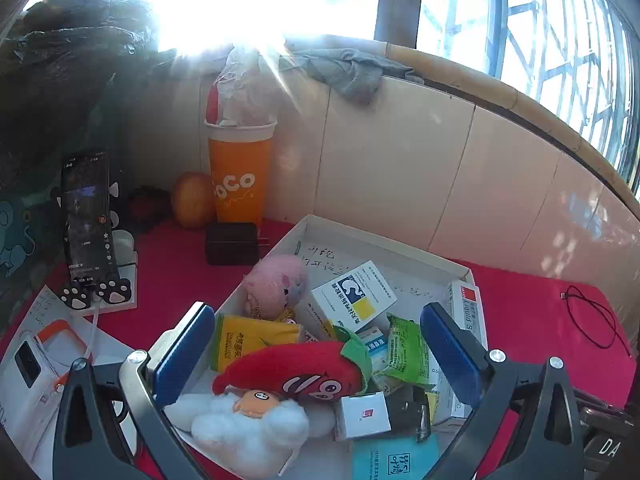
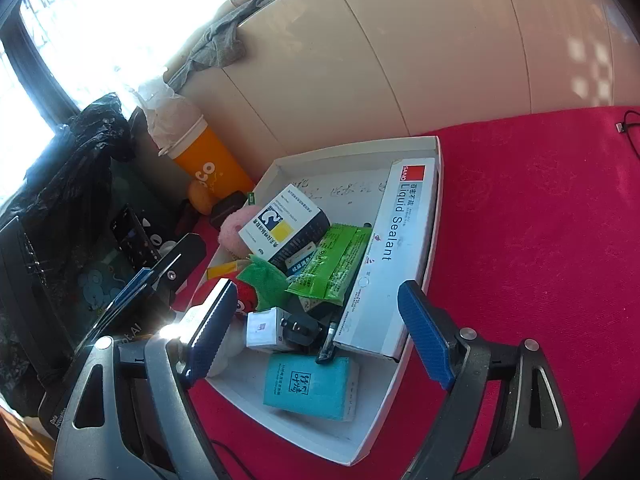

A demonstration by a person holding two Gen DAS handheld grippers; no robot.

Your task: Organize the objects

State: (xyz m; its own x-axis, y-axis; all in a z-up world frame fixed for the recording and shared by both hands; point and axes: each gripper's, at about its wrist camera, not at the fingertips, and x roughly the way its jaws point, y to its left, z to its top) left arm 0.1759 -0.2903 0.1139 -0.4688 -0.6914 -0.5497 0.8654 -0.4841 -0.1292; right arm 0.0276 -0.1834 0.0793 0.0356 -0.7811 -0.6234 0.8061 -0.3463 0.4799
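1. Here, in the left wrist view, we note the left gripper (image 1: 316, 356) spread as wide as it goes, pads bare, nothing held. The white tray (image 1: 384, 242) lies directly ahead and below it, and both pads straddle the tray's near end.
2. Between the pads sits the red chilli plush (image 1: 292, 372), long axis running across the view from pad to pad. The white cloud plush (image 1: 248, 428) lies just in front of it, touching. We judge that this gripper would need to roll before closing on the chilli across its narrow side.
3. Further in: yellow packet (image 1: 252, 340), pink plush (image 1: 276, 284), blue-and-yellow box (image 1: 354, 296), green sachet (image 1: 404, 350).
4. The tray rests on a red cloth (image 1: 532, 320). Outside it, at left, are an orange cup (image 1: 239, 172), a black charger (image 1: 232, 243) and a phone on a stand (image 1: 88, 216). Tiled wall and bright window behind; glare hides detail.
5. In the right wrist view, the right gripper (image 2: 320, 332) is parted widely, holding nothing. The tray (image 2: 438, 200) lies ahead, its near corner under the pads.
6. The sealant box (image 2: 390, 256) lies along the tray's right wall, long axis pointing away from us. The teal packet (image 2: 310, 386) lies flat nearest the pads.
7. The left gripper (image 2: 160, 276) shows at the tray's left edge. We judge the right hand nearer the sealant box and the teal packet, the left nearer the plush toys.
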